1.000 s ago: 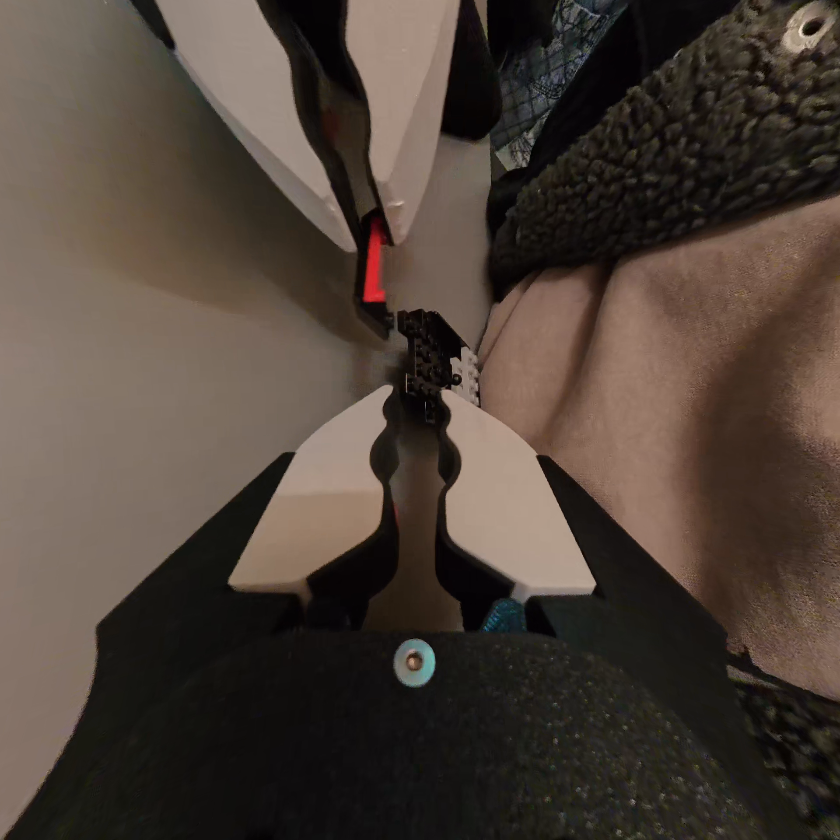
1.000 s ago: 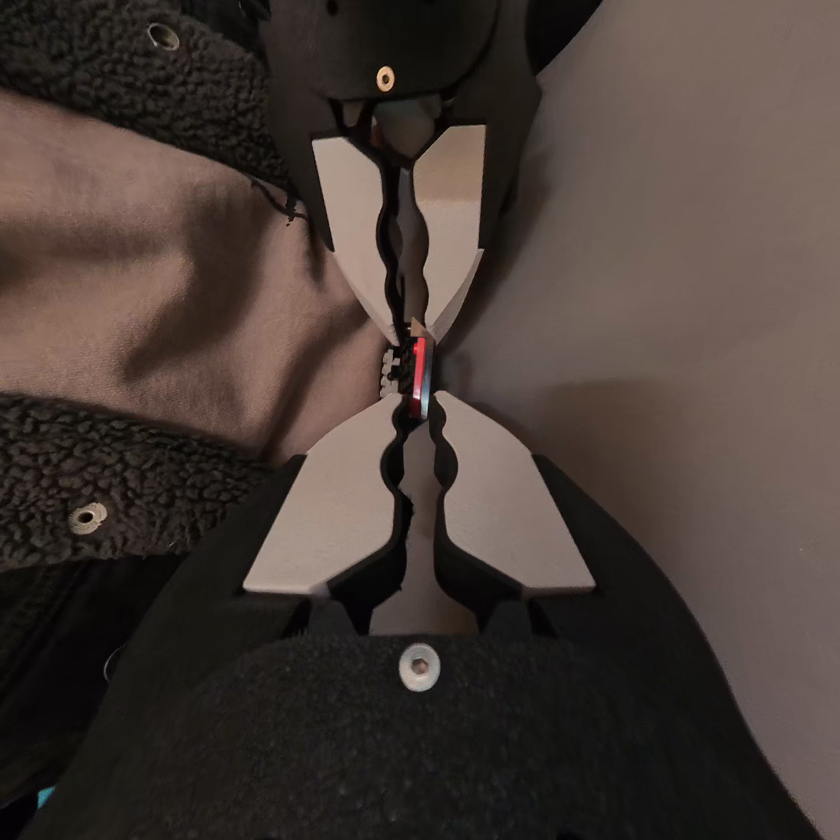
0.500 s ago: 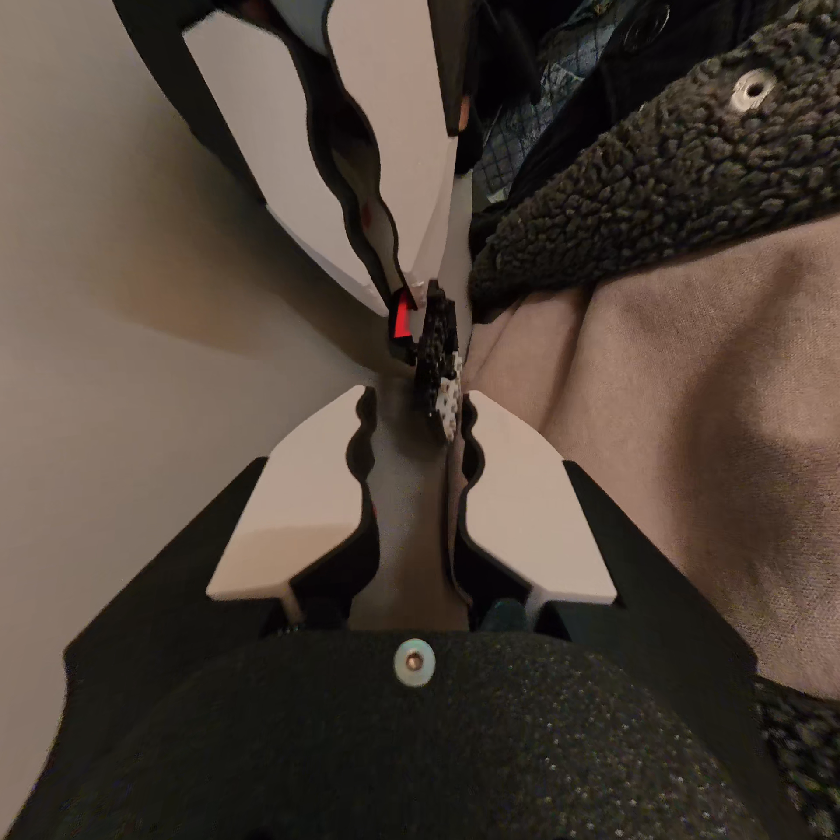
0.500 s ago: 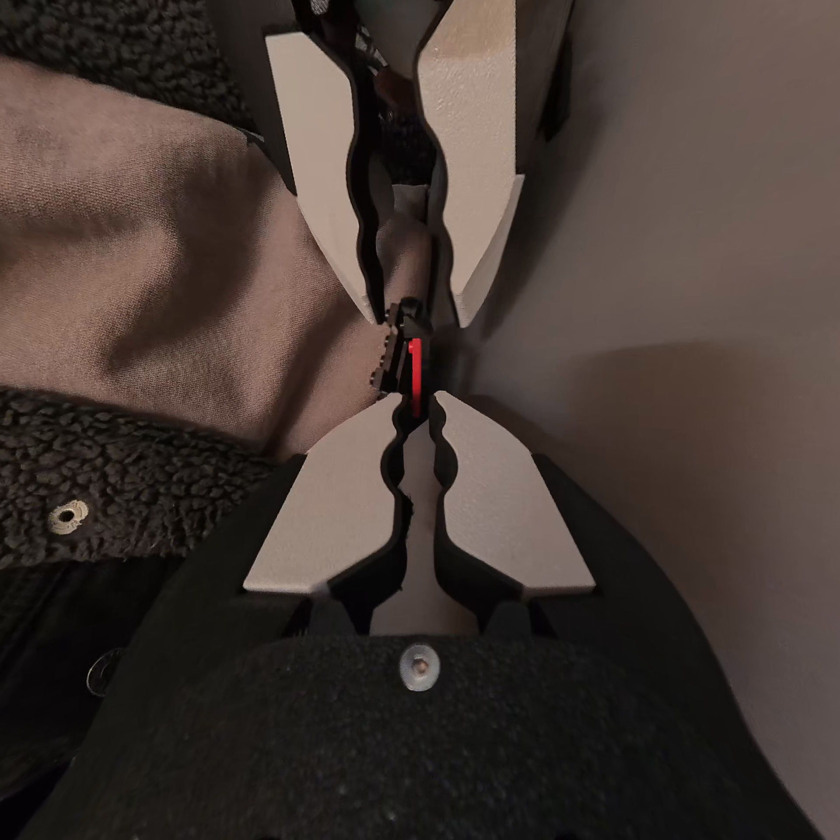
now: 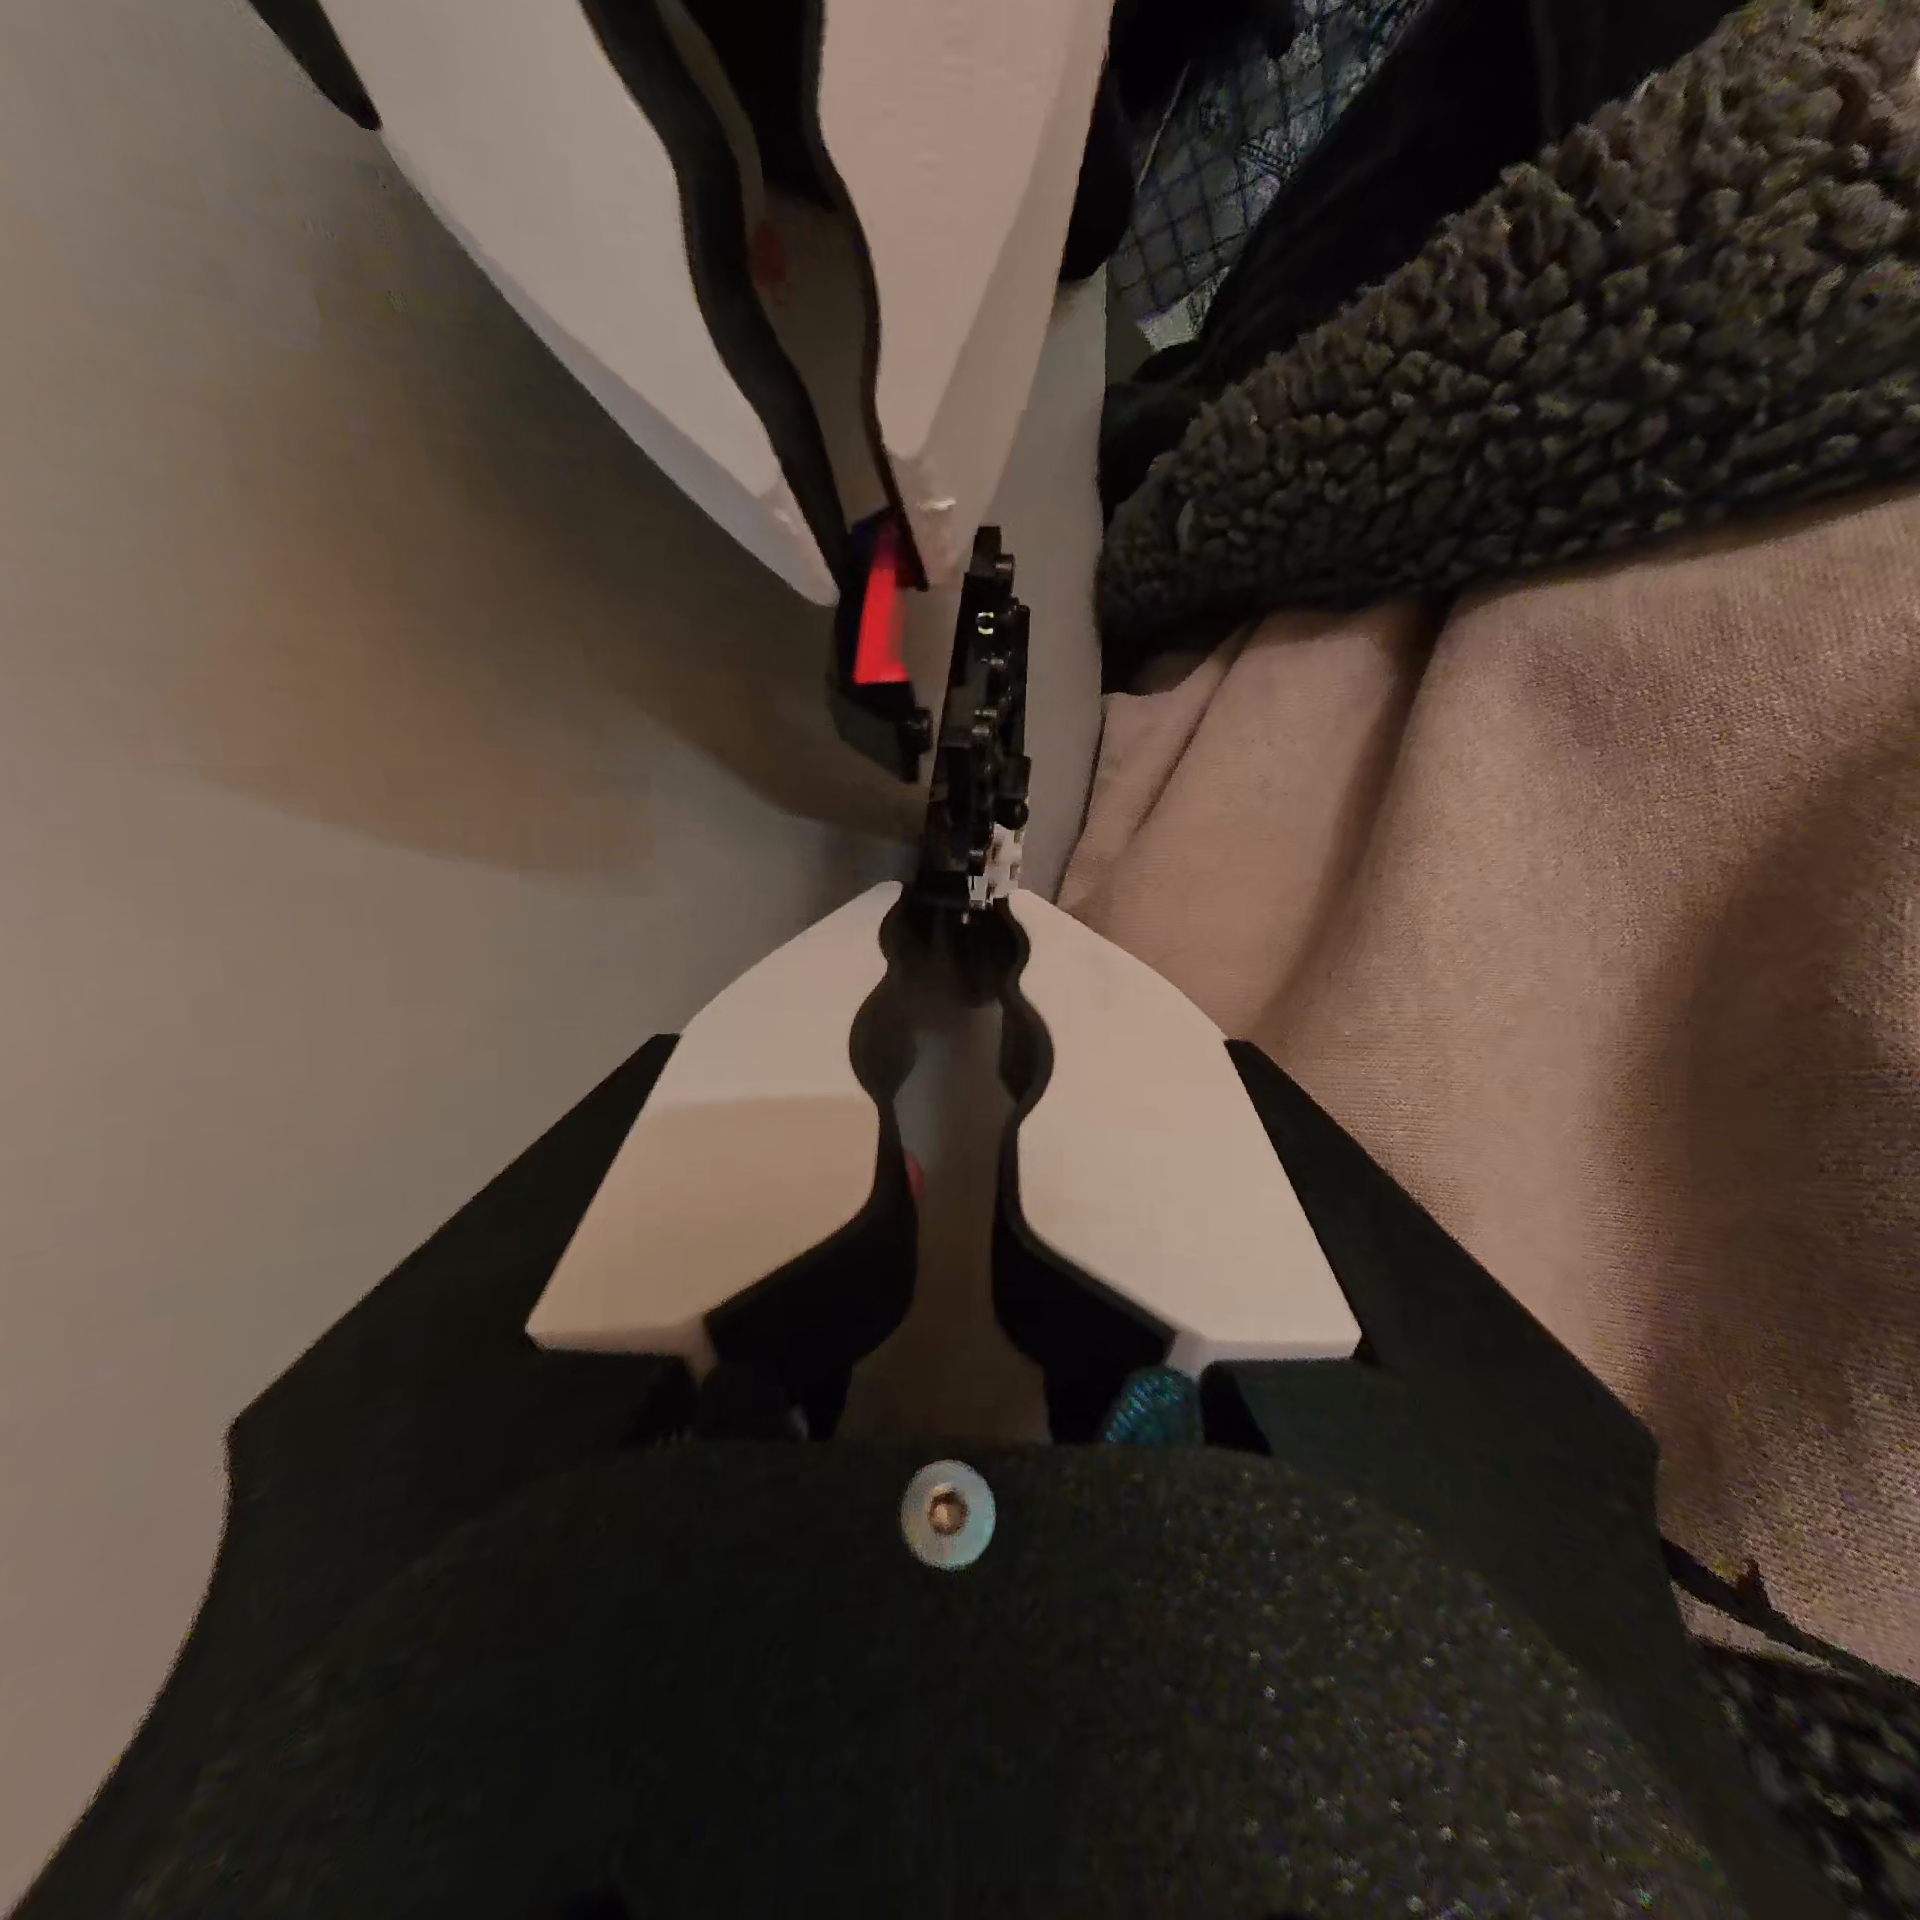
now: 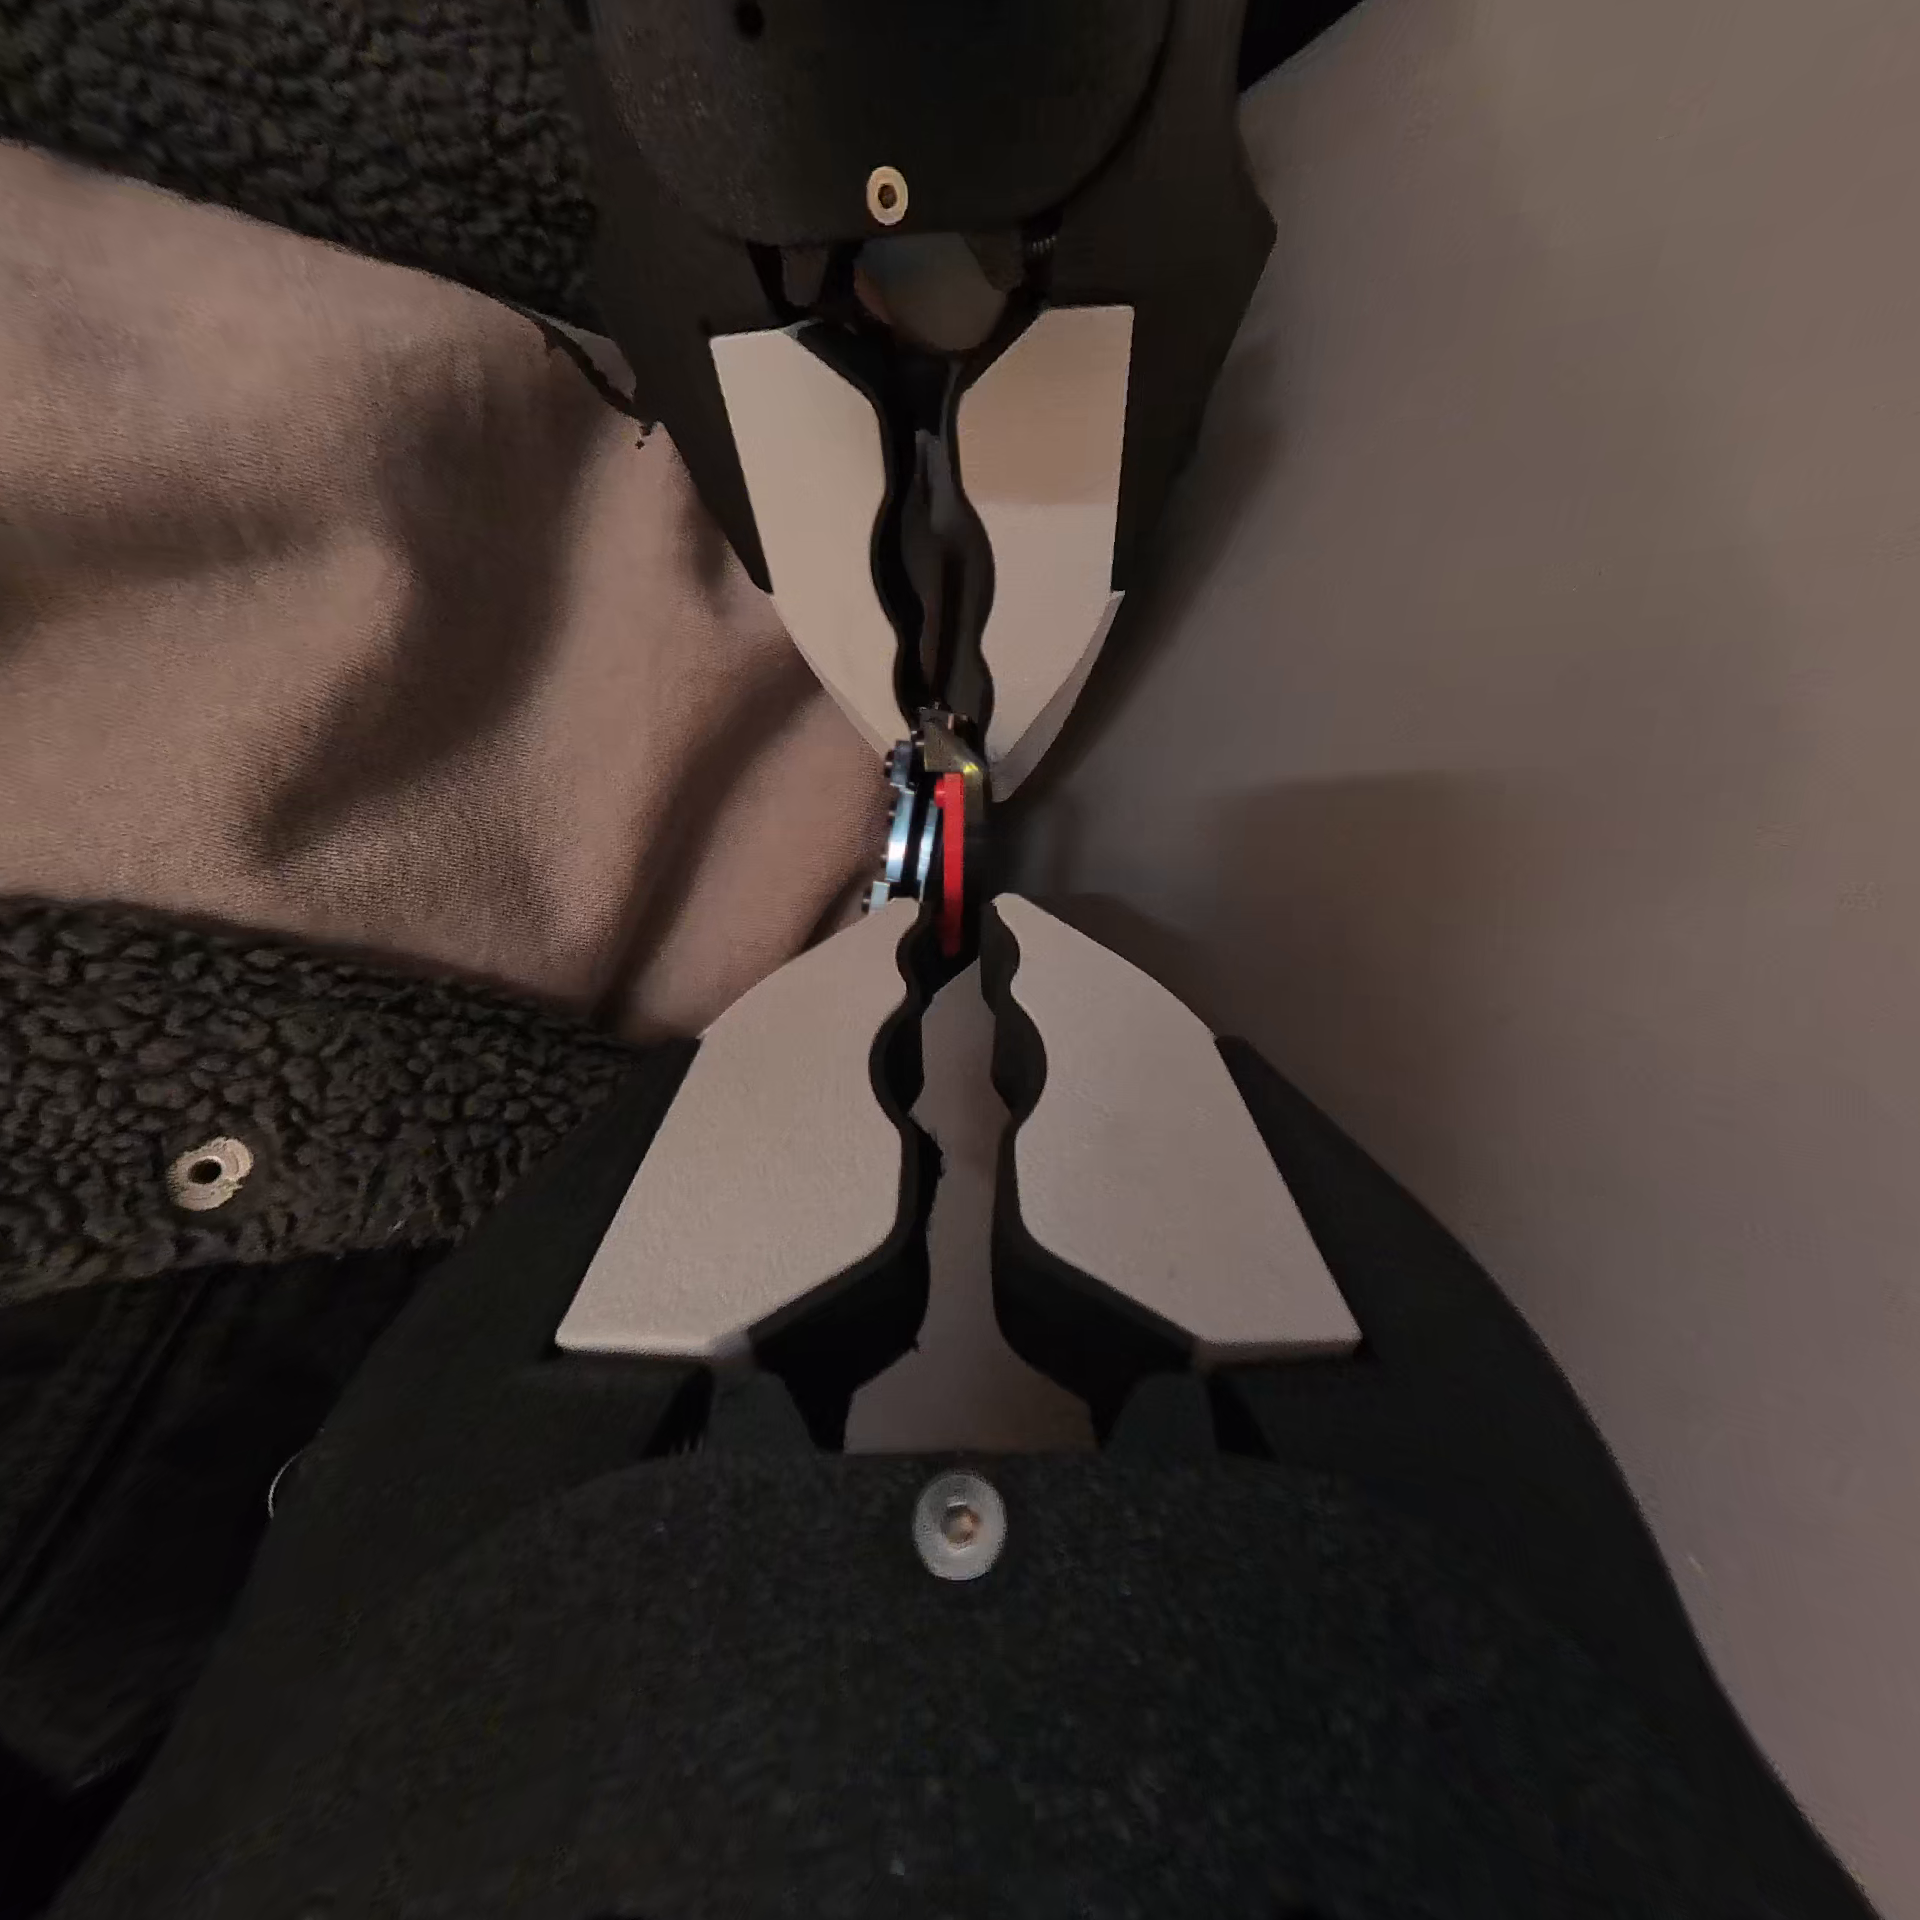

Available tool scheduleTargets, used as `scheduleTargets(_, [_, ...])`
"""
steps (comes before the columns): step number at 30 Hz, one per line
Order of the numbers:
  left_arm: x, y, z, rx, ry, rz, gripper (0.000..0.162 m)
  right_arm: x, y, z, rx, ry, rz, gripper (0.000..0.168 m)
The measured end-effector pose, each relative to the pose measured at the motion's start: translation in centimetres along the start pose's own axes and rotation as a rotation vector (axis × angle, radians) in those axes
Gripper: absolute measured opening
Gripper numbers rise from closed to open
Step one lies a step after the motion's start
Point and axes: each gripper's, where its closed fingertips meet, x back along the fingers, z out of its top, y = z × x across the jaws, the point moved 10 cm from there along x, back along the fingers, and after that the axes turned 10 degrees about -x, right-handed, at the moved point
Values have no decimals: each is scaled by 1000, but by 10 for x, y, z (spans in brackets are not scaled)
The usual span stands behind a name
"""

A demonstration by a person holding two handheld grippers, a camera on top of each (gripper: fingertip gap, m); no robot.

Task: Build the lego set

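Note:
My left gripper (image 5: 956, 902) is shut on the lower end of a slim black lego assembly (image 5: 982, 727) with a small white piece. The assembly stands up from the tips. My right gripper (image 5: 878, 566) comes in from above in the left wrist view, shut on a red and black lego piece (image 5: 881, 629) that sits just left of the assembly with a narrow gap. In the right wrist view, my right gripper (image 6: 951, 914) grips the red piece (image 6: 951, 852). The left gripper (image 6: 940, 727) faces it tip to tip, holding the assembly (image 6: 902, 821) close beside the piece.
A person's beige top (image 5: 1507, 935) and dark fleece jacket (image 5: 1558, 364) fill the right side of the left wrist view, close behind the grippers. A pale plain surface (image 5: 260, 831) lies on the other side and also shows in the right wrist view (image 6: 1558, 727). Spacing between my two grippers at the tips: around 5 centimeters.
My left gripper opened half a second ago, letting go of the black assembly, then shut on its lower end again. The right gripper kept its hold on the red piece and drew slightly apart.

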Motion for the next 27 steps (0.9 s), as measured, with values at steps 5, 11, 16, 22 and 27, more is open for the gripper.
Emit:
scheduleTargets(5, [-3,-3,6,-1,-47,-12,12,-1,-4,3,-1,-59,-34,7])
scheduleTargets(11, [-4,-8,11,-1,-64,-29,12,6,-4,5,-10,-57,28,9])
scheduleTargets(16, [0,-14,11,26,-41,-27,11,4,0,-1,-38,-31,81,20])
scheduleTargets(22, [1,-18,8,54,-12,-36,11,4,-1,-6,-5,61,62,19])
scheduleTargets(27, [4,-22,3,107,21,-30,11,5,-7,-11,38,157,13,14])
